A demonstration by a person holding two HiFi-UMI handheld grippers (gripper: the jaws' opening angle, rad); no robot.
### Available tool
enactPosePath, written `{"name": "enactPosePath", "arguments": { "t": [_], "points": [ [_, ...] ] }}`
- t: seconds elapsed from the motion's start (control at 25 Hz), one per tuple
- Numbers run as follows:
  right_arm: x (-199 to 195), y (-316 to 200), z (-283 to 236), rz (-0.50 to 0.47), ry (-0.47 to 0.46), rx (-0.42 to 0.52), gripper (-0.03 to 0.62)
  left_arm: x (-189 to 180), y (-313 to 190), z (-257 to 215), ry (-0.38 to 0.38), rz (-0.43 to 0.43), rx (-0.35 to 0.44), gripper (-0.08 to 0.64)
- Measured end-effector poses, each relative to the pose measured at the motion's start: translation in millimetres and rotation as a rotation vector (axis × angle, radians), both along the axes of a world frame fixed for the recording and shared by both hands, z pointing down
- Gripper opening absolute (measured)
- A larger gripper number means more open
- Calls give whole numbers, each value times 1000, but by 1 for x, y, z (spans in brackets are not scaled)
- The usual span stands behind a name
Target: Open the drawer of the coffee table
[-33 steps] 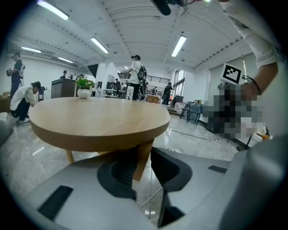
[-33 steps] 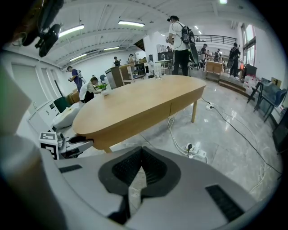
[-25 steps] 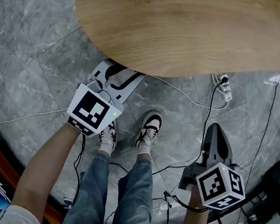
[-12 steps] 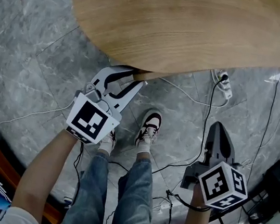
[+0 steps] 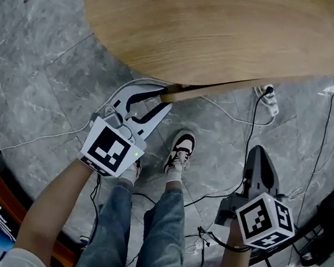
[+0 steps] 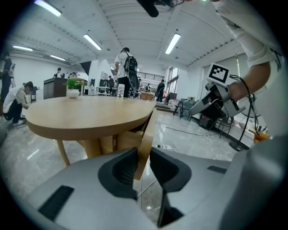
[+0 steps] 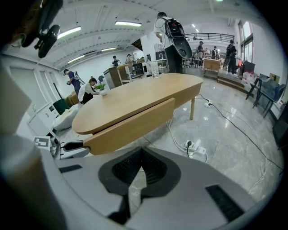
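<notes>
Drawer (image 7: 130, 126) ajar (pale wood front)

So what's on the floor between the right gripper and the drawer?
Only grey floor crossed by cables, with a power strip near the drawer. The head view shows it best.

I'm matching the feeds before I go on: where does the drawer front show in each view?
Head view: the drawer front is a thin wooden strip at centre, angling out from under the tabletop's near edge.
Left gripper view: edge-on at lower centre, clamped in the left gripper.
Right gripper view: a long wooden panel left of centre, just below the tabletop.
Shared landmark: the oval wooden tabletop.
</notes>
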State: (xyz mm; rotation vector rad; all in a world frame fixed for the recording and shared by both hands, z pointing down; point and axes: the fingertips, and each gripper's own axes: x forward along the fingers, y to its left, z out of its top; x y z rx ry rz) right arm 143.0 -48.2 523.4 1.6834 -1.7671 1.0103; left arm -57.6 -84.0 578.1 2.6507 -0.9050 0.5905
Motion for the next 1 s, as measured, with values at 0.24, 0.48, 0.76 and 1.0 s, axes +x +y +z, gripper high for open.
{"name": "enactPosePath", "arguments": {
  "t": [0.24,0.48,0.76,1.0],
  "points": [
    [-5,-1,3,-11,-7,-4,0,1,1,-1,-27,47,5,74],
    [-13,-4,3,-27,-11,-6,0,3,10,-3,-40,137,2,71],
    [-15,-9,6,-36,-6,-14,0,9,29,-9,-15,193,-13,71],
    [-16,-14,14,-29,-4,-28,0,14,34,-3,-8,215,-41,72]
  ]
}}
